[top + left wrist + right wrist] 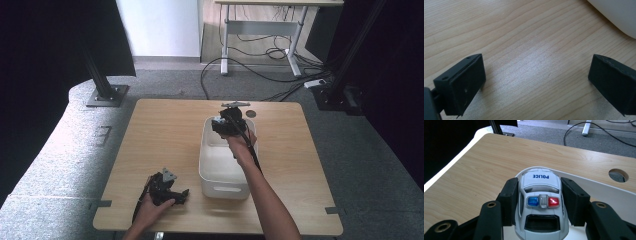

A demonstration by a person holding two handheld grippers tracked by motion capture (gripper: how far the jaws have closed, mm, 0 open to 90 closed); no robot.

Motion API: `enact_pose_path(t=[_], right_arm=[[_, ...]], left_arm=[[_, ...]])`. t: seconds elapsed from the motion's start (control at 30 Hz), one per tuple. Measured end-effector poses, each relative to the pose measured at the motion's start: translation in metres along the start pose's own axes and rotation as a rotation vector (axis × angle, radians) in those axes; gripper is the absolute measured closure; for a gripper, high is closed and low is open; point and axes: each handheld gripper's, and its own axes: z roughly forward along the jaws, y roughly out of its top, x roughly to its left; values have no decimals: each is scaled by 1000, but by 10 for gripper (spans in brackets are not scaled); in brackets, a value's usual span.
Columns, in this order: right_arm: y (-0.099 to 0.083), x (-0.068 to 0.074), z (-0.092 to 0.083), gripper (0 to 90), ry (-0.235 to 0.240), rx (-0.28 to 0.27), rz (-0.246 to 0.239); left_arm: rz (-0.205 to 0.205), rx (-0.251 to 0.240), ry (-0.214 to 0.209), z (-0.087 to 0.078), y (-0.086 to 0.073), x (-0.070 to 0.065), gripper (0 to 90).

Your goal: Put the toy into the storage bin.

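- White plastic police toy car [541, 202] sits clamped in the right claw [540, 201], frame centre, above the white plastic bin [223, 187].
- Left claw [536, 82] gapes empty on the wooden table [524, 37].
- Next, I judge: lower, release.

A light wooden table [160, 130] carried a white bin [220, 175] just right of centre, a cable hole [251, 114] at one o'clock

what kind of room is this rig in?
Probably a lab or recording space: a bare wooden table on grey carpet, black frame posts either side, loose cables under a desk behind.
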Motion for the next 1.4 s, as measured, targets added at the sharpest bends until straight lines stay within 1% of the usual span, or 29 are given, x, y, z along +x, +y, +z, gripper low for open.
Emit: enact_pose_path(t=[0.4, 0.87, 1.4], right_arm=[[0, -1, 9, 503, -4, 15, 8], [-1, 7, 27, 503, -4, 43, -1], [0, 0, 37, 502, -29, 72, 10]], left_arm=[[-3, -2, 0, 0, 0, 0, 12], [-3, -3, 0, 0, -1, 0, 13], [-3, -3, 0, 0, -1, 0, 13]])
